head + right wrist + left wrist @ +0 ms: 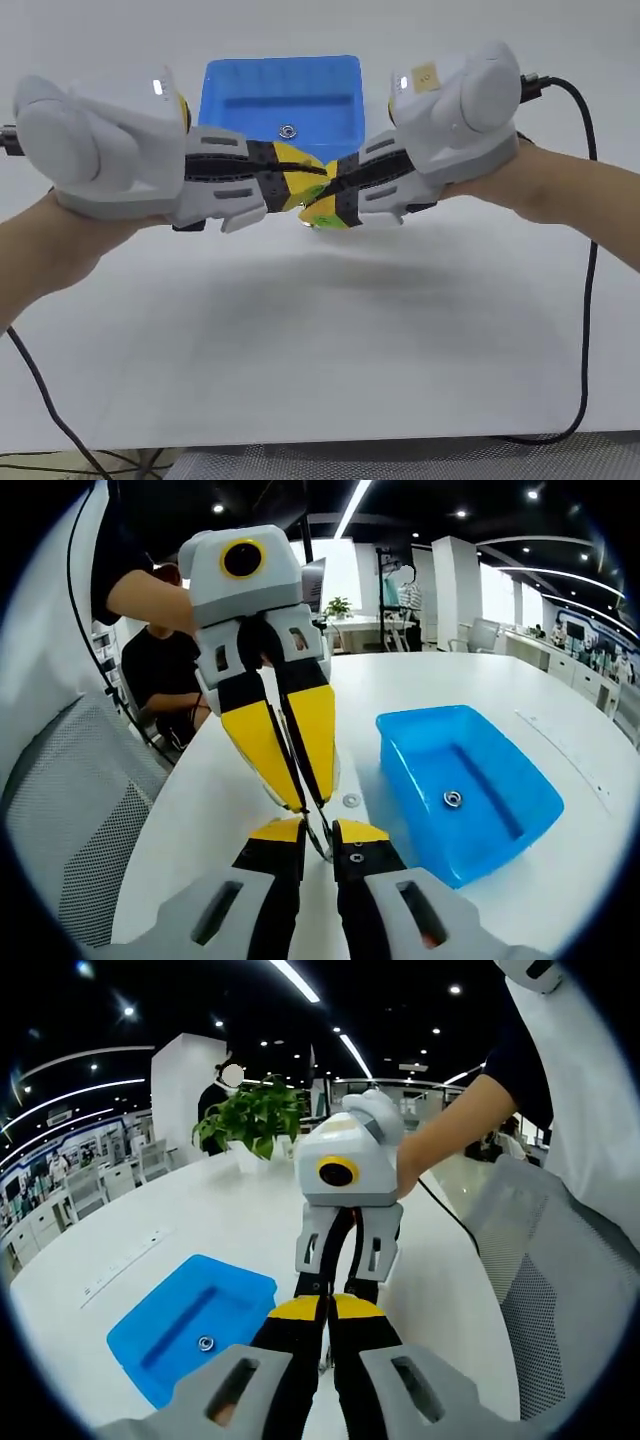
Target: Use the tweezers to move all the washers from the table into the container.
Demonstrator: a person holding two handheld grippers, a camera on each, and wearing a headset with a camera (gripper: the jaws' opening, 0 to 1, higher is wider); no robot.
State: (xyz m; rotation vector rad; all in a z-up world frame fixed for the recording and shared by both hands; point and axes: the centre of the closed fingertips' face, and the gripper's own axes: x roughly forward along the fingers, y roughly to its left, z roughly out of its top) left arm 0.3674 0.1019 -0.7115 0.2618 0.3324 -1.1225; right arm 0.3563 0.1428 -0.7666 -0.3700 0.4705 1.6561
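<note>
The left tongs (300, 178) and the right tongs (335, 200) meet tip to tip above the white table (320, 340), just in front of the blue rectangular plastic container (280, 65). Both are drawn narrow. In the right gripper view the left tongs (310, 802) pinch the upper end of the slim silver metal tweezers (318, 835). The right tongs (320, 832) close on the same tweezers lower down.

One small round steel washer (351, 800) lies on the table just beside the tweezers and near the container's short wall. Another washer (288, 131) already rests on the container floor, so the task looks partly done.

The step in hand appears to be closing the tweezers on the loose washer. To do it well, one pair of tongs should steady the tweezers while the other does the squeezing, so the points do not twist. Bring the points down on either side of the ring's rim, not flat on top of it, since a thin ring is likely to skid on the smooth table. Squeeze gently, lift straight up, and clear the container wall before letting go.
</note>
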